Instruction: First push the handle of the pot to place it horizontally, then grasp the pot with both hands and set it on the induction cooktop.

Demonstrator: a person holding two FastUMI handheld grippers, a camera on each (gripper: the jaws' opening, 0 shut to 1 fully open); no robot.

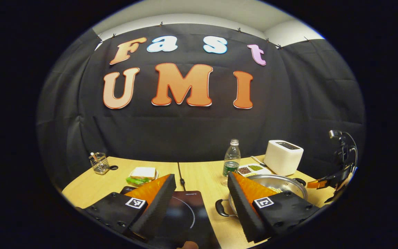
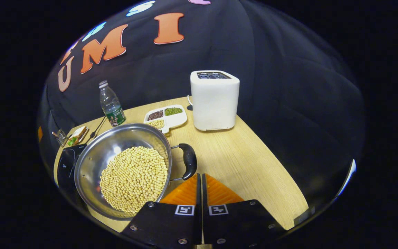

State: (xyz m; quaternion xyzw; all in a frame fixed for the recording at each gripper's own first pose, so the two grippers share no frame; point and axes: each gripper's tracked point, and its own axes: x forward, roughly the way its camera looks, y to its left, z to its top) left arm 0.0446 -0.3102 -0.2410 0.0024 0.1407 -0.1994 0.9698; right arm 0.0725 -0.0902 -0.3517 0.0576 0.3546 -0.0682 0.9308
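Note:
A steel pot (image 2: 116,138) full of yellow soybeans stands on the wooden table, to the right of the black induction cooktop (image 2: 66,162). One black loop handle (image 2: 189,160) sticks out on the pot's right side. My right gripper (image 2: 199,176) is shut with nothing in it. Its tips sit just below and beside that handle's near end; whether they touch it I cannot tell. My left gripper (image 1: 200,175) hangs open above the cooktop (image 1: 185,214). The pot (image 1: 282,181) and its near handle (image 1: 221,209) lie to its right. The right gripper (image 1: 314,184) sits at the pot's far side.
A white toaster (image 2: 214,100) stands behind the pot, with a divided dish of beans (image 2: 166,117) and a plastic bottle (image 2: 111,103) to its left. A sandwich on a plate (image 1: 143,174) and a wire holder (image 1: 99,163) sit at the far left. A cable (image 1: 181,173) runs back from the cooktop.

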